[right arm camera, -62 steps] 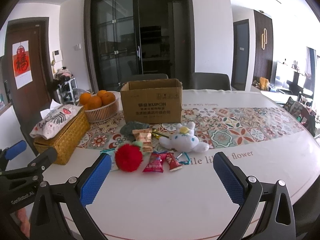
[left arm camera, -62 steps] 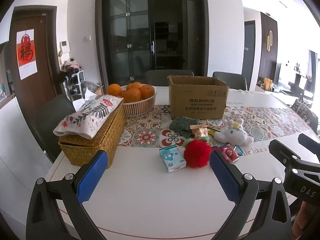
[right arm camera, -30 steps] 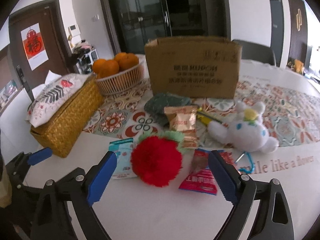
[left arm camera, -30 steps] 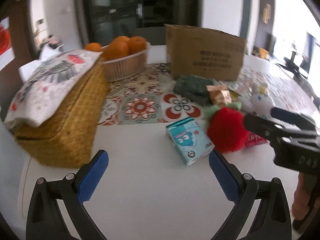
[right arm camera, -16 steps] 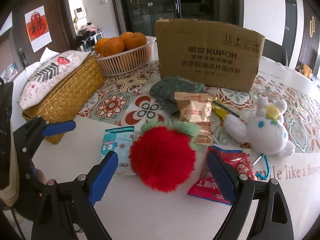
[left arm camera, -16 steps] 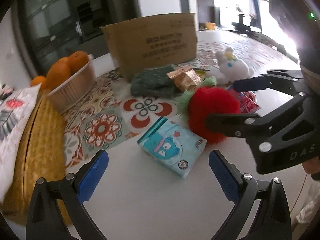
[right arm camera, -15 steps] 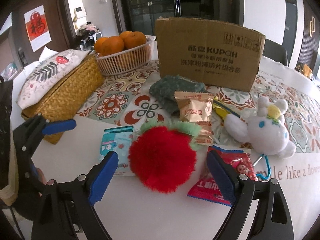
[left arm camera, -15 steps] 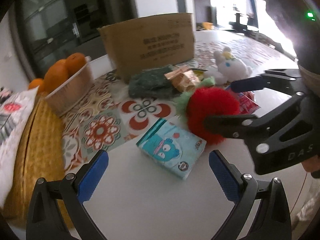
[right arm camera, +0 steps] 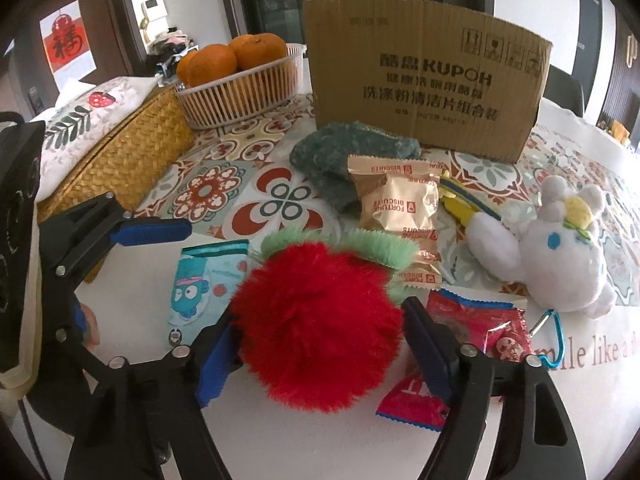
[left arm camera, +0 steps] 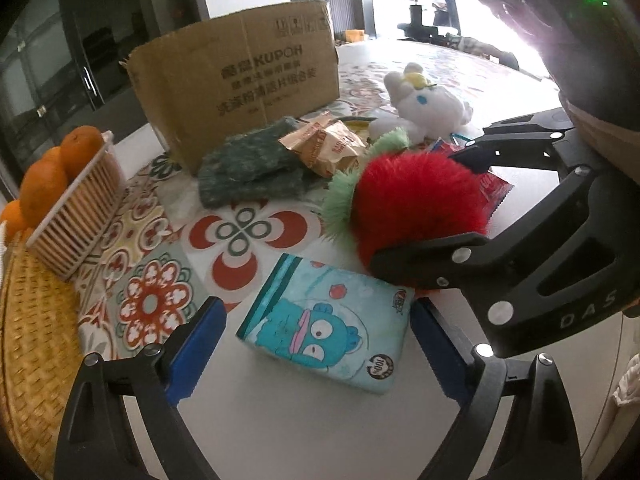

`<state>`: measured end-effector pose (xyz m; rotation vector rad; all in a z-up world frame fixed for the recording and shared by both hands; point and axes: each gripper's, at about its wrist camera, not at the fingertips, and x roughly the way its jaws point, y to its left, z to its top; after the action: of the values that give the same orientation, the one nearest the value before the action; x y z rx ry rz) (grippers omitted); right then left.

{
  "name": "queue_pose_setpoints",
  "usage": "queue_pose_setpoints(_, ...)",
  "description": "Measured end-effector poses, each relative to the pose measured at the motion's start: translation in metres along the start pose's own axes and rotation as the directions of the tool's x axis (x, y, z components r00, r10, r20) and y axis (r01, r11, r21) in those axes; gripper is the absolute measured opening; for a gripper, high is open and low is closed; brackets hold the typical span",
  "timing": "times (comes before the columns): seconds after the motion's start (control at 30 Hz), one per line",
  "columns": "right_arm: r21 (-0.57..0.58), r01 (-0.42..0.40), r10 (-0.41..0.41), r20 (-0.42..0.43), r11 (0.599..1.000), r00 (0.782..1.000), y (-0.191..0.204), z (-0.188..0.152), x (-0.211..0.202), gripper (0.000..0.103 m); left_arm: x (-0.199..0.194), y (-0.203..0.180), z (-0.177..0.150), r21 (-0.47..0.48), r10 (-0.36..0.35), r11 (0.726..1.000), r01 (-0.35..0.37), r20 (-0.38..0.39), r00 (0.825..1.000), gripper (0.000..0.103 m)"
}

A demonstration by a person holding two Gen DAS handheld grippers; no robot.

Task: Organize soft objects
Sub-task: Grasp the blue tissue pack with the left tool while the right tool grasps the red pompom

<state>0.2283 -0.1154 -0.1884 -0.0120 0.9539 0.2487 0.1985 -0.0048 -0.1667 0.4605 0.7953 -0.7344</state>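
A fluffy red strawberry plush (right arm camera: pixel 320 320) with a green top sits on the white table between the blue pads of my right gripper (right arm camera: pixel 320 352). Its jaws are closing and the fur brushes both pads without being squeezed. Left of the plush lies a teal cartoon tissue pack (left arm camera: pixel 324 332), flat between the pads of my left gripper (left arm camera: pixel 320 340). Those jaws are closing too, with a small gap on each side of the pack. A white bunny plush (right arm camera: pixel 560 256) and a green knitted cloth (right arm camera: pixel 340 156) lie behind.
An open cardboard box (right arm camera: pixel 424 92) stands at the back. In front of it lie a gold biscuit packet (right arm camera: pixel 400 208) and a red snack packet (right arm camera: pixel 480 328). A basket of oranges (right arm camera: pixel 240 84) and a wicker tissue box (right arm camera: pixel 128 160) stand on the left.
Both grippers have dropped closer to the table. The right jaws have narrowed around the strawberry plush. The left gripper has rolled and come down over the tissue pack.
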Motion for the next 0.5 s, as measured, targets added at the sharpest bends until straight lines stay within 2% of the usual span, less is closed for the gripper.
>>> queue_pose_setpoints(0.07, 0.010, -0.008, 0.008, -0.003, 1.000, 1.000, -0.003, 0.001, 0.001, 0.072, 0.004, 0.001, 0.001, -0.009, -0.023, 1.000, 0.023, -0.009, 1.000, 0.091)
queue_pose_setpoints(0.13, 0.010, -0.005, 0.005, -0.008, 1.000, 1.000, -0.003, 0.002, 0.002, 0.064, 0.006, 0.002, 0.002, -0.016, -0.028, 0.999, 0.027, -0.014, 1.000, 0.081)
queue_pose_setpoints(0.2, 0.015, -0.002, 0.002, -0.015, 1.000, 1.000, -0.005, 0.002, 0.004, 0.060, 0.008, 0.005, 0.002, -0.038, -0.031, 0.999, 0.030, -0.020, 0.999, 0.073)
queue_pose_setpoints(0.37, 0.029, -0.012, 0.013, -0.026, 1.000, 1.000, -0.008, 0.001, 0.006, 0.054, 0.006, 0.008, -0.001, -0.116, -0.006, 0.993, 0.002, -0.033, 0.999, 0.073)
queue_pose_setpoints(0.5, 0.031, -0.018, 0.018, -0.025, 0.999, 1.000, -0.007, -0.001, 0.006, 0.052, 0.001, 0.012, -0.007, -0.239, 0.035, 0.970, -0.045, -0.046, 0.998, 0.072)
